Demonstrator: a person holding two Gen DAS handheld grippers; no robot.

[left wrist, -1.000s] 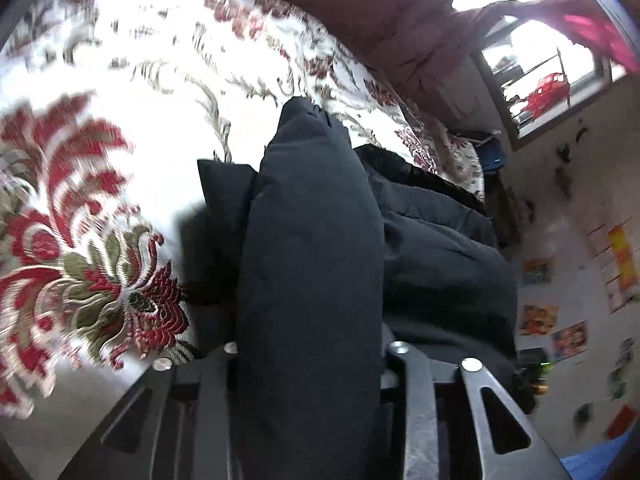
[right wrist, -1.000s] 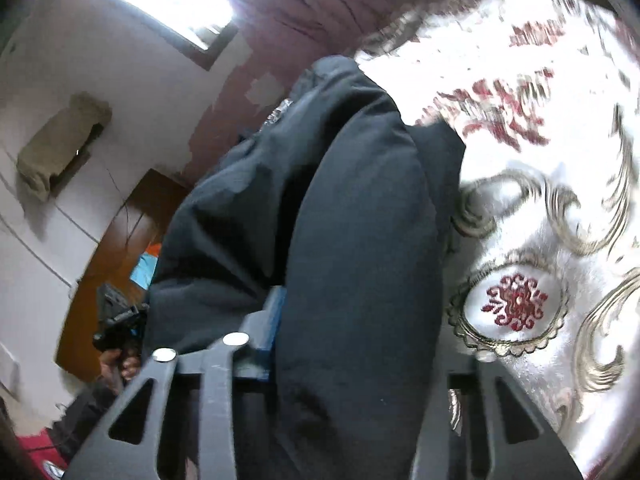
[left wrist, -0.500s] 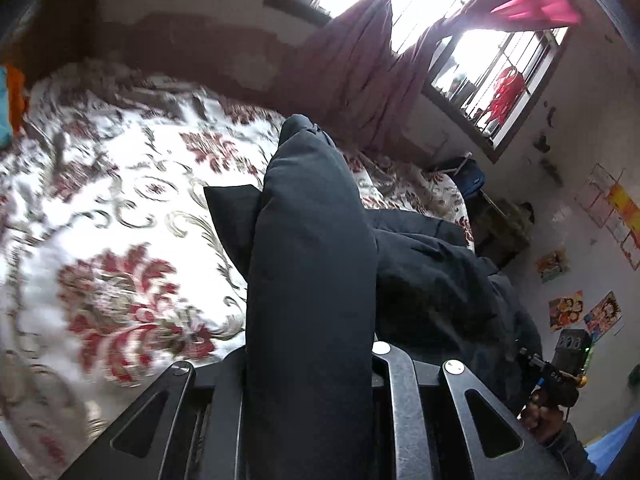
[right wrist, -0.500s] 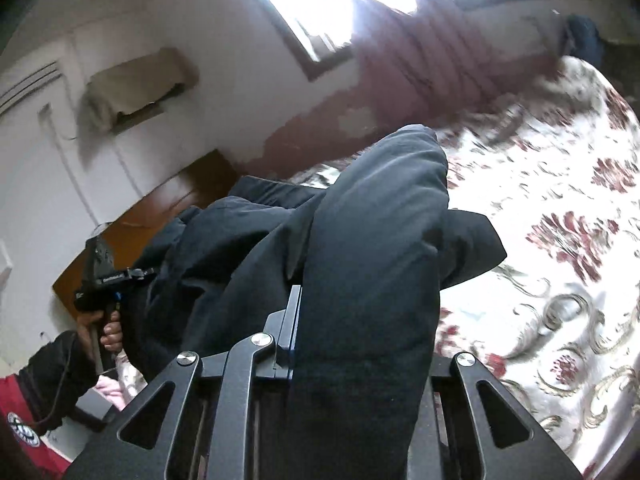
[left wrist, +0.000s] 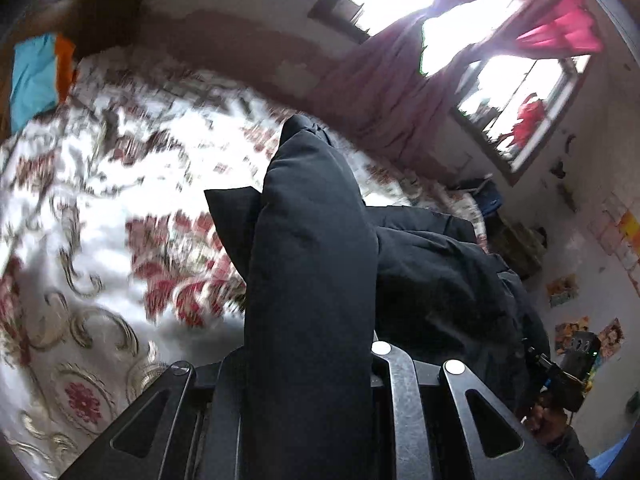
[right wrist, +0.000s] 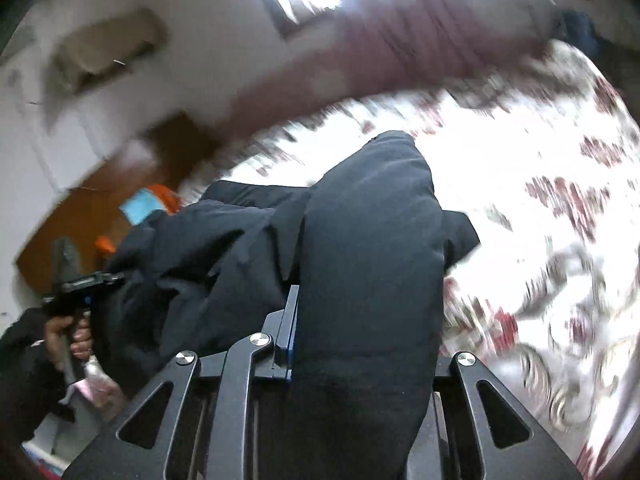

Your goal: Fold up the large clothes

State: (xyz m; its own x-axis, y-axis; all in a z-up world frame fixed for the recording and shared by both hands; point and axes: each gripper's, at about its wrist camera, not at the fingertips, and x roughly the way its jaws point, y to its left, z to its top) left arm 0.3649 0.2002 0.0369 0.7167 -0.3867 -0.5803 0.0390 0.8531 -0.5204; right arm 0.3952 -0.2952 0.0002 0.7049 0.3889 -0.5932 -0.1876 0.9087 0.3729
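Where jacket [left wrist: 312, 280] drapes, fingertips hidden.

Bedroom interior. A bed [left wrist: 100, 208] with a white bedspread patterned in red flowers and gold scrolls fills the room's middle. Two barred windows [left wrist: 516, 92] glare with daylight behind maroon curtains [left wrist: 384, 80]. Pale walls carry small posters [left wrist: 564, 290]; a brown wooden headboard [right wrist: 132, 184] stands at the bed's far end.
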